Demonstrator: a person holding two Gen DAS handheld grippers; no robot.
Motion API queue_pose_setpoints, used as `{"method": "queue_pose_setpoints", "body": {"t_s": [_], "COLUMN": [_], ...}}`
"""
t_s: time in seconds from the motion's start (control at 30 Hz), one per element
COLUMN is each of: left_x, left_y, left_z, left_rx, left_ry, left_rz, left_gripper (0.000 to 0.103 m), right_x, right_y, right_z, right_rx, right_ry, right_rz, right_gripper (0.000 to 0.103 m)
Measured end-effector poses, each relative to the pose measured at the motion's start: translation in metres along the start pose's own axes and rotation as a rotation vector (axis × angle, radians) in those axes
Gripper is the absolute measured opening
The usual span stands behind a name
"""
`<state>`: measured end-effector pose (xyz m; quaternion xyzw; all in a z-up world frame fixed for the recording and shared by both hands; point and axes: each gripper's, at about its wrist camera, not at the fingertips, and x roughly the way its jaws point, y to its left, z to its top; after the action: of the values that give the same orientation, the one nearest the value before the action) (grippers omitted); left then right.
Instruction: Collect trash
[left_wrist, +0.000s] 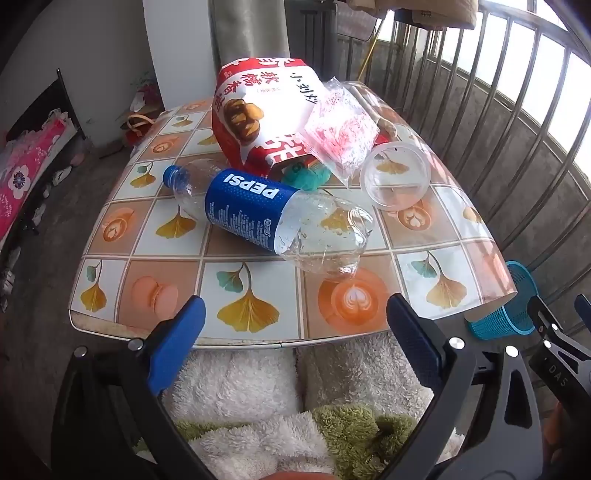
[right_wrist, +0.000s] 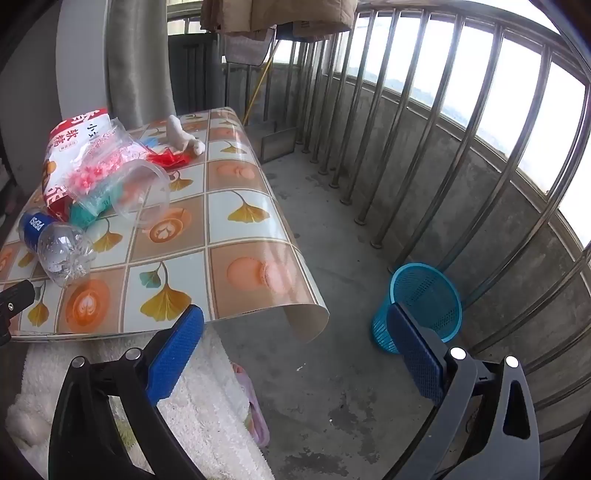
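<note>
My left gripper (left_wrist: 295, 332) hangs at the frame's bottom, fingers spread wide and empty, before the table (left_wrist: 258, 325). The Pepsi bottle (left_wrist: 266, 218) lies mid-frame, bag (left_wrist: 258, 114) and cup (left_wrist: 395, 181) above it. My right gripper (right_wrist: 295, 350) is likewise released; the blue basket (right_wrist: 424, 295) stands lower right on the floor.

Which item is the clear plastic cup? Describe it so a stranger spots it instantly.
On the table with the ginkgo-leaf cover, look right of the red-and-white snack bag. The clear plastic cup lies on its side beside the Pepsi bottle. Unlike the bottle, it is short, label-free and open-mouthed.
</note>
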<state>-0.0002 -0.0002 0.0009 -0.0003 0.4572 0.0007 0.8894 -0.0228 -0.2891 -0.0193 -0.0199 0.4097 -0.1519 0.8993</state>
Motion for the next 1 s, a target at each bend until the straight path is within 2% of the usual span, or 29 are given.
{"method": "queue_pose_setpoints", "body": {"t_s": [0.1, 0.27, 1.0], "left_x": [-0.004, -0.004, -0.003], "left_y": [-0.004, -0.002, 0.008], "left_z": [-0.001, -0.001, 0.0], "left_rx": [0.01, 0.0, -0.023], "left_ry": [-0.019, -0.015, -0.019], "left_rz": [0.011, -0.008, 0.001], "left_gripper": [0.094, 0.094, 0.094], "right_x": [0.0, 0.0, -0.008], "right_y": [0.001, 0.0, 0.0], "right_z": [0.0, 0.0, 0.004], "right_rx": [-0.001, 0.003, -0.003], "right_ry": [-0.001, -0.001, -0.019], "right_rz": [-0.003, -0.002, -0.005], "right_gripper": [0.097, 0.097, 0.097]}}
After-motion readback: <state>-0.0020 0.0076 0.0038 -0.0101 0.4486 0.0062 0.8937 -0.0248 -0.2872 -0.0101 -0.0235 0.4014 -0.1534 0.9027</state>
